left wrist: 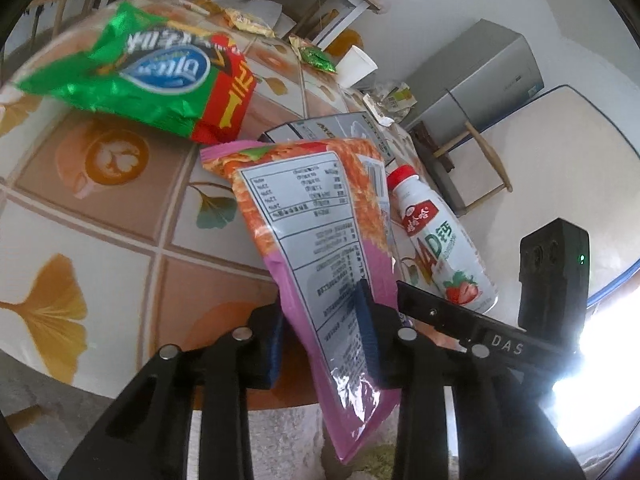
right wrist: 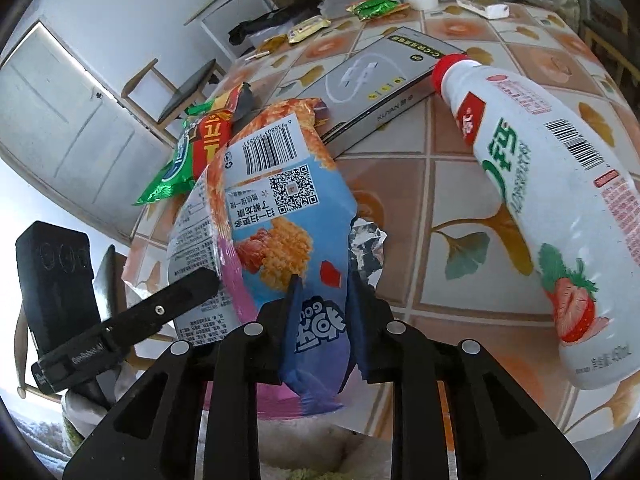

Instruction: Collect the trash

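Pink snack bag (left wrist: 316, 240) held off tabletop (left wrist: 120, 248) edge, both grippers' jaws nearly closed on it: left gripper (left wrist: 320, 336) on lower part, right gripper (right wrist: 324, 316) on opposite side. Milk bottle (right wrist: 540, 216) lies just beside. Green chip bag (left wrist: 132, 76), flat box (right wrist: 384, 80), paper cup (left wrist: 356, 66) behind.

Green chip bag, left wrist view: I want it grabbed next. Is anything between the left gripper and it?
On the table nothing visible: only bare tablecloth lies before the green chip bag. But the left gripper is shut on the pink snack bag, which the right gripper also holds.
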